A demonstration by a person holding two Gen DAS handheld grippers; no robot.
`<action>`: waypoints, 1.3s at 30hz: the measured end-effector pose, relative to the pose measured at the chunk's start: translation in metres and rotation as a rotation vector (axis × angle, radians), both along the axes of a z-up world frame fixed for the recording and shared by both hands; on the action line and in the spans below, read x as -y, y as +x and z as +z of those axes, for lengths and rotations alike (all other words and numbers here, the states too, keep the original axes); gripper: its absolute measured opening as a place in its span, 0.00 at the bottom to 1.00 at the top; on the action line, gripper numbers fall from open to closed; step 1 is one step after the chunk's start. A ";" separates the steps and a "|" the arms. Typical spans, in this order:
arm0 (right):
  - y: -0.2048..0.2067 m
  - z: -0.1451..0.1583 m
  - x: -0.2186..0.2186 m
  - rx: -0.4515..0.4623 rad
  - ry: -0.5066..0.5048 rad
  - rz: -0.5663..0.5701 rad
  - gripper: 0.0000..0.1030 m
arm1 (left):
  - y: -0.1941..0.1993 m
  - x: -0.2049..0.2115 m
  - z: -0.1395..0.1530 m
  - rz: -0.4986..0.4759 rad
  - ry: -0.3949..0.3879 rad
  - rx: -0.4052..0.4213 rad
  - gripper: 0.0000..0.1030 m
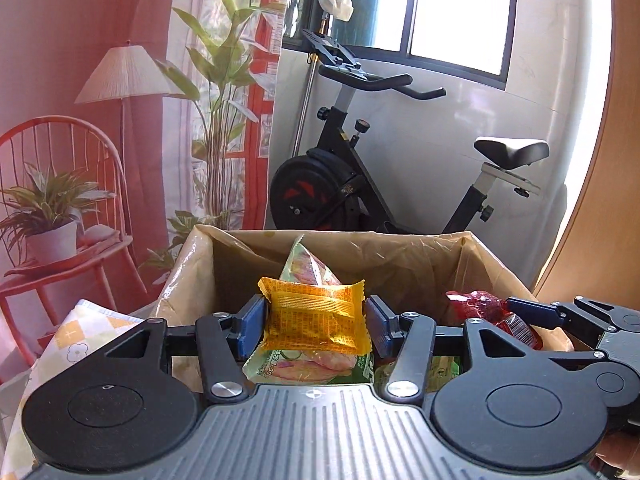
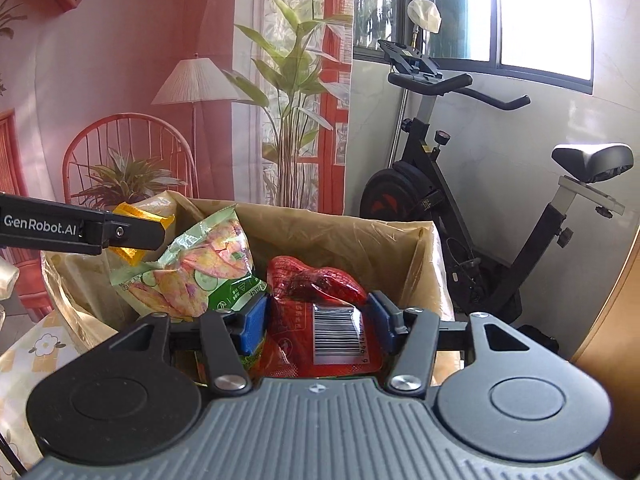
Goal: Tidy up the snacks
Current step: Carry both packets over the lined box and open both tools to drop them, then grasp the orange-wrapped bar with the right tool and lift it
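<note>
Left gripper (image 1: 316, 320) pads clamped on yellow packet (image 1: 314, 316) over lined box (image 1: 400, 256), right gripper (image 2: 318, 322) pinching red packet (image 2: 320, 316) above it, green bag (image 2: 200, 272) leaning inside

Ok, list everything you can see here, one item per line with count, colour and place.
yellow snack packet: 1, yellow-orange, held over the box
red snack packet: 1, red with a barcode label, held over the box
green snack bag: 1, green with pink pictures, inside the box
box: 1, brown with a clear liner, in front of both cameras
tablecloth: 1, cream with yellow checks and flowers, left of the box
exercise bike: 1, black, behind the box under the window
backdrop: 1, pink, printed with chair, lamp and plants, left background
left tongs: 1, black with blue pads, shut on the yellow snack packet
right tongs: 1, black with blue pads, shut on the red snack packet
</note>
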State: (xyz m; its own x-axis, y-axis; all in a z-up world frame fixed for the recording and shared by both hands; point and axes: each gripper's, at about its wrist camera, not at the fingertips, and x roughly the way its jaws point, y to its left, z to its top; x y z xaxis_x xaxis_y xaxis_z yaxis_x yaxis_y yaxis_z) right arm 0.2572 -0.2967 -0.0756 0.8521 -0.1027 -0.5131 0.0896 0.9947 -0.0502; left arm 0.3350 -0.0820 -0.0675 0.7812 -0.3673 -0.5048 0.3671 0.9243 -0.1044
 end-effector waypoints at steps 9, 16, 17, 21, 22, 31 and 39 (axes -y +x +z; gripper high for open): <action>-0.020 0.008 -0.002 0.036 0.007 -0.008 0.72 | -0.020 -0.011 0.010 -0.001 0.030 0.070 0.81; -0.038 0.018 -0.010 0.063 0.038 0.010 0.73 | -0.040 -0.023 0.019 0.004 0.045 0.109 0.82; -0.041 0.019 -0.011 0.067 0.043 0.015 0.73 | -0.044 -0.025 0.019 0.006 0.047 0.114 0.82; -0.057 0.020 -0.018 0.079 0.060 0.044 0.73 | -0.064 -0.037 0.020 0.015 0.061 0.151 0.82; -0.059 0.020 -0.019 0.077 0.060 0.053 0.73 | -0.068 -0.040 0.021 0.021 0.065 0.154 0.82; -0.088 0.013 -0.031 0.093 0.096 0.092 0.75 | -0.101 -0.076 0.012 0.049 0.068 0.137 0.82; -0.107 -0.006 -0.034 0.081 0.123 0.112 0.75 | -0.122 -0.107 -0.024 0.099 0.068 0.053 0.82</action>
